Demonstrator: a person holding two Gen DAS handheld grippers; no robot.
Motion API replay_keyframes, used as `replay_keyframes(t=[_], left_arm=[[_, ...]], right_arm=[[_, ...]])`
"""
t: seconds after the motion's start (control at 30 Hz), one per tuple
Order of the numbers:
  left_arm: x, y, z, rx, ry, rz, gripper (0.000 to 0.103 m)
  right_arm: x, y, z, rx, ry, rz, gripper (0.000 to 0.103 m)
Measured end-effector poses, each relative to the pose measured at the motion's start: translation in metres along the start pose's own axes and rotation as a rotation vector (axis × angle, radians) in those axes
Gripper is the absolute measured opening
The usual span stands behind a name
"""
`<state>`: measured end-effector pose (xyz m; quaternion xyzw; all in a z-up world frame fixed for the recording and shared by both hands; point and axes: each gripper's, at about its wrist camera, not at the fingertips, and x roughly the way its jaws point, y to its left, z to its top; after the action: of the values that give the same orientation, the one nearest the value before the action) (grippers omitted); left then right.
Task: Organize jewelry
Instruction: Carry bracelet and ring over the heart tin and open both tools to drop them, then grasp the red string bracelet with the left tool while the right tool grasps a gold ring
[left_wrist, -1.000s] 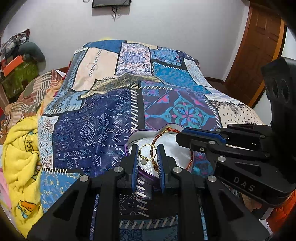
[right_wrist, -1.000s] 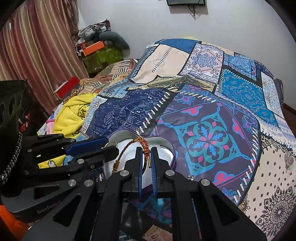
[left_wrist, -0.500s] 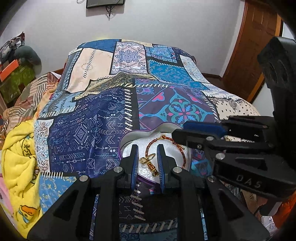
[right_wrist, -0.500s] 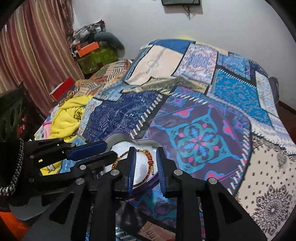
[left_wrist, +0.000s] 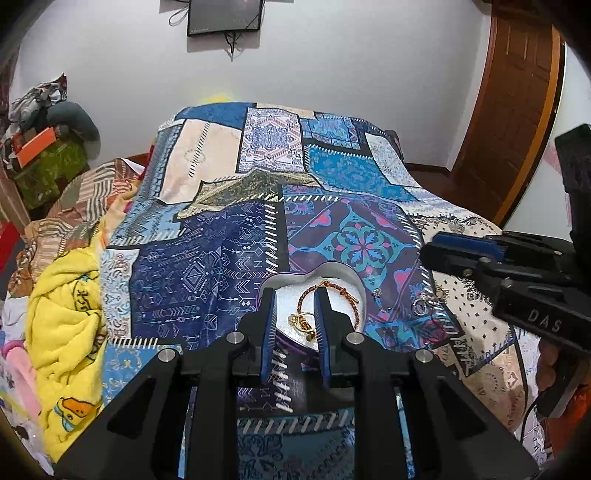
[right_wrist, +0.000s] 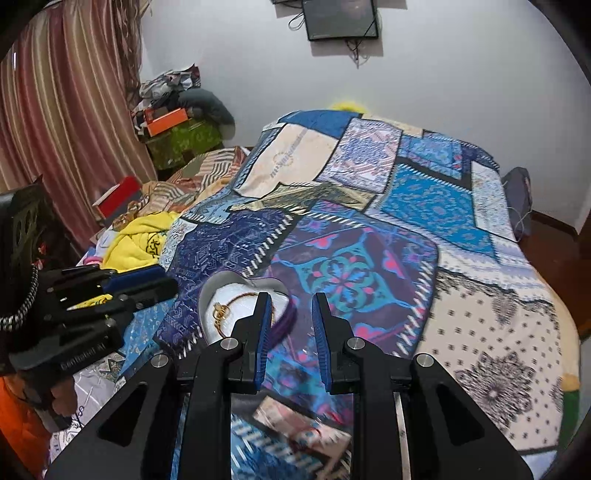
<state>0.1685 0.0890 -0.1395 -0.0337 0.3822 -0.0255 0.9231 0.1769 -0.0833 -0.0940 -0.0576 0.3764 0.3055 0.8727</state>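
A heart-shaped box (left_wrist: 343, 267) with a white foam floor lies on the patchwork bedspread (left_wrist: 207, 266). Inside it are a braided red-brown bracelet (left_wrist: 341, 290) and gold earrings (left_wrist: 301, 320). My left gripper (left_wrist: 294, 295) hovers above the box's near side, open by a small gap, nothing between its blue pads. From the right wrist view the box (right_wrist: 221, 277), bracelet (right_wrist: 243, 295) and earrings (right_wrist: 221, 309) sit to the left. My right gripper (right_wrist: 290, 301) is raised just right of the box, open and empty. Each gripper shows in the other's view, the right (left_wrist: 461, 254) and the left (right_wrist: 140, 284).
A few small silver pieces (left_wrist: 421, 306) lie loose on the bedspread right of the box. A yellow blanket (left_wrist: 62, 295) is bunched at the bed's left edge, with clutter and a curtain (right_wrist: 55, 129) beyond. A wooden door (left_wrist: 517, 110) stands at the right.
The right gripper opened and let go of the bracelet, which now lies in the box. The gold earrings dropped from between the left pads into the box. Both grippers lifted and drew back.
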Motion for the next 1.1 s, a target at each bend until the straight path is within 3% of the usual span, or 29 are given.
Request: replay_keyframes(t=[0.07,0.23,0.37,0.4,0.77,1.1], left_arm=[[-0.006,-0.004,-0.001,0.007,-0.003,0.003,0.020],[-0.014,-0.020,-0.006,0.015,-0.002,-0.019,0.032],[-0.009,-0.040,-0.014,0.031,0.032,-0.057,0.036],[-0.007,-0.045,-0.016,0.037,0.040,-0.064,0.039],[0.036,-0.108,-0.044,0.111,0.185,-0.162,0.040],[0.070,-0.126,-0.063,0.136,0.266,-0.168,0.040]], right_arm=[[-0.009,-0.007,-0.004,0.003,-0.005,-0.024,0.020],[-0.027,-0.026,-0.018,0.027,-0.001,-0.067,0.020],[-0.041,-0.043,-0.033,0.055,-0.003,-0.112,0.041],[-0.045,-0.047,-0.038,0.060,-0.005,-0.122,0.041],[-0.050,-0.087,-0.075,0.149,0.066,-0.156,0.041],[-0.027,-0.096,-0.088,0.165,0.123,-0.126,0.041]])
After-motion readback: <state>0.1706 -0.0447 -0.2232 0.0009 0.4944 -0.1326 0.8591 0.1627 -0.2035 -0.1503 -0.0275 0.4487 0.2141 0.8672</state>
